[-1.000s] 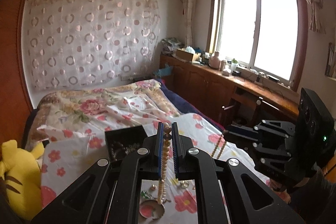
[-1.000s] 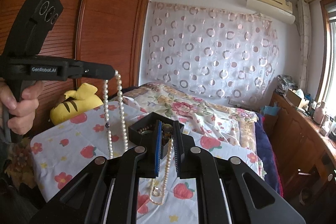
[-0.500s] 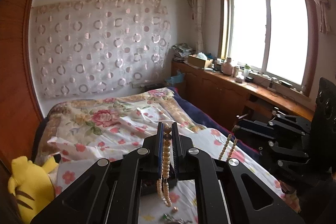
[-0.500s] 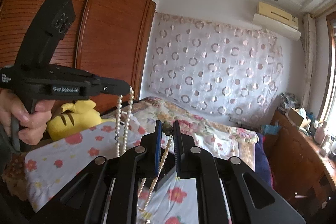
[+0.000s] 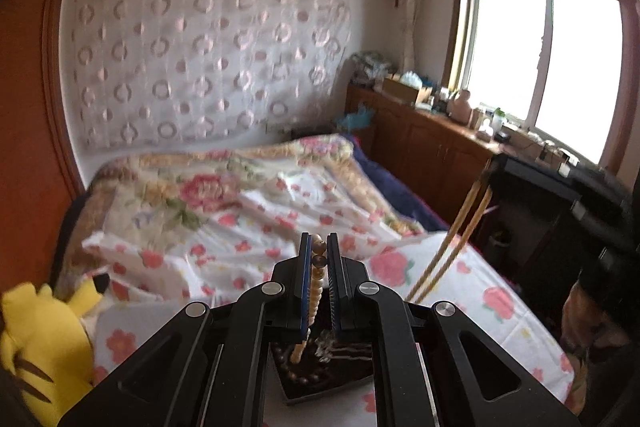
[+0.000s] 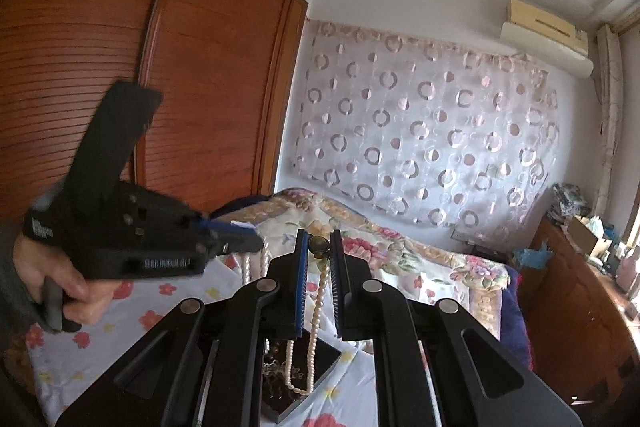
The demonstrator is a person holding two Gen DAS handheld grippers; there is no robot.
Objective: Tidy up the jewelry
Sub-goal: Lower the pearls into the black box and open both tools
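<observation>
A pearl necklace (image 6: 319,301) hangs between both grippers above an open black jewelry box (image 6: 316,359) on the bed. My right gripper (image 6: 319,245) is shut on a round brown bead at the strand's top, and the loop dangles into the box. My left gripper (image 5: 319,249) is shut on the beads (image 5: 316,281), which drop toward the same box (image 5: 320,383). In the left wrist view the right gripper (image 5: 491,169) is at the right, two blurred strands (image 5: 452,247) slanting down from it. A hand (image 6: 52,275) holds the left gripper (image 6: 258,245) at the left.
The floral bedspread (image 5: 240,227) covers the bed. A yellow plush toy (image 5: 36,339) lies at its left edge. A wooden wardrobe (image 6: 120,67) stands behind the left gripper. A cluttered wooden cabinet (image 5: 432,155) runs under the window on the right.
Both grippers have carried the necklace across the bed. The black box, earlier ahead of them, now lies under their fingers. The strand's lower loop has left the sheet.
</observation>
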